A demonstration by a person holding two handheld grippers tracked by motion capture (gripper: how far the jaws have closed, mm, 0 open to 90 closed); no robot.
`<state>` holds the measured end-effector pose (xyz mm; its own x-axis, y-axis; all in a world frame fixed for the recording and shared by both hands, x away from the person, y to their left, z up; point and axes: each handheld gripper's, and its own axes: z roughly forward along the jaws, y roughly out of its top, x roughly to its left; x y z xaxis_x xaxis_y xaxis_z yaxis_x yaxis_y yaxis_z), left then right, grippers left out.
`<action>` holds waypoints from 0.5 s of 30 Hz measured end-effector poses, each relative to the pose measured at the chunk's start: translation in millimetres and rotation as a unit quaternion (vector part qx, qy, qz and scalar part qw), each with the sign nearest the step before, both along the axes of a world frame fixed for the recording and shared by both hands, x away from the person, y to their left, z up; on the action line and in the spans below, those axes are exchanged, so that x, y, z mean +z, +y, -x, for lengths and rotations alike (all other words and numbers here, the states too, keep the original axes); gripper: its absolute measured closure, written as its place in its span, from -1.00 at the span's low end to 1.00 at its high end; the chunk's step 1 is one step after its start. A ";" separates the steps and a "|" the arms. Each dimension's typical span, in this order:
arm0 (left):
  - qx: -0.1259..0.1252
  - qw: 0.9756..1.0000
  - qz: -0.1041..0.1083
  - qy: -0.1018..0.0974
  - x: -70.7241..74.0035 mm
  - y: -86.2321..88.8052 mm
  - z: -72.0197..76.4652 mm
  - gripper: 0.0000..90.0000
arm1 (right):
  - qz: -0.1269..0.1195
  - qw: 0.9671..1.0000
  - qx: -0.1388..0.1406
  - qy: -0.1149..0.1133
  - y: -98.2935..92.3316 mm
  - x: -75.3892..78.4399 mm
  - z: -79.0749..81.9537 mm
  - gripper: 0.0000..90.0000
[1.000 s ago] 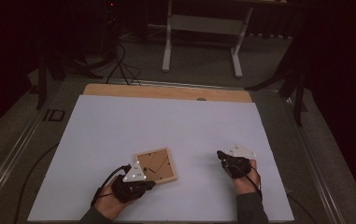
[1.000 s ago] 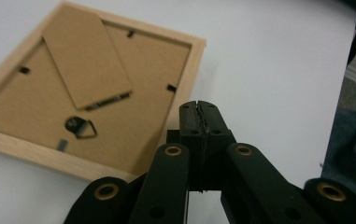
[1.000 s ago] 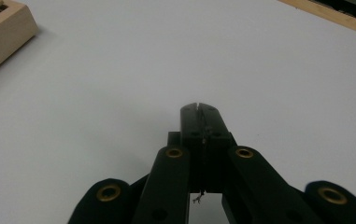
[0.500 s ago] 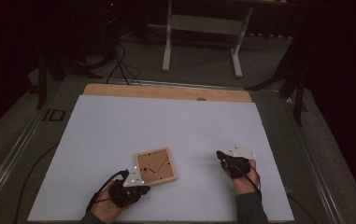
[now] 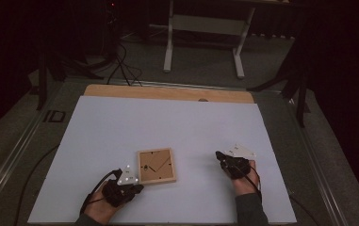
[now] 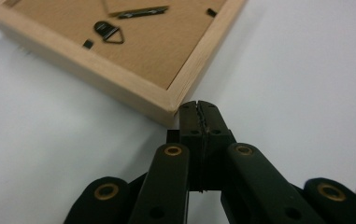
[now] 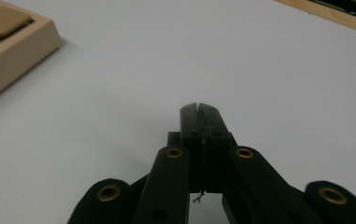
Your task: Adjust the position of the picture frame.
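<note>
A small square wooden picture frame point(image 5: 156, 165) lies back-side up on the white table top point(image 5: 167, 127), its brown backing board, hanger ring and clips showing in the left gripper view point(image 6: 133, 51). My left gripper point(image 5: 139, 187) rests just below and left of the frame's near-left corner, with its jaws shut and nothing in them. In its own view the shut tips point(image 6: 199, 106) sit right beside a frame corner; I cannot tell whether they touch it. My right gripper point(image 5: 219, 156) is to the right of the frame, shut and holding nothing point(image 7: 198, 108). A frame edge point(image 7: 12, 46) shows at its left.
The white sheet covers a wooden board whose bare strip point(image 5: 167, 92) runs along the far edge. Beyond the table are a white metal stand point(image 5: 205, 28) and floor cables point(image 5: 120, 61). Metal rails point(image 5: 17, 141) flank the table.
My left gripper has drawn back toward the person, off the frame's near-left edge. The frame now lies a little squarer to the table. The right gripper has barely moved.
</note>
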<state>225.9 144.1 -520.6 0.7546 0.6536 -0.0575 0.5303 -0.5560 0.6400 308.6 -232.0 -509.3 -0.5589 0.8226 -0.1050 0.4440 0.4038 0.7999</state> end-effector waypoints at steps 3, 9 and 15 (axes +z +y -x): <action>0.011 1.000 0.002 0.000 -0.2 4.2 -3.3 0.99 | -0.001 1.000 0.008 -0.002 4.9 2.1 -0.5 0.98; 0.030 1.000 -0.002 -0.001 -0.6 9.8 -9.6 0.99 | -0.006 1.000 0.031 -0.002 17.7 6.0 -4.6 0.92; 0.061 0.998 0.002 0.000 -0.2 14.9 -19.0 0.99 | -0.004 0.999 0.046 -0.008 34.7 10.1 -11.3 0.78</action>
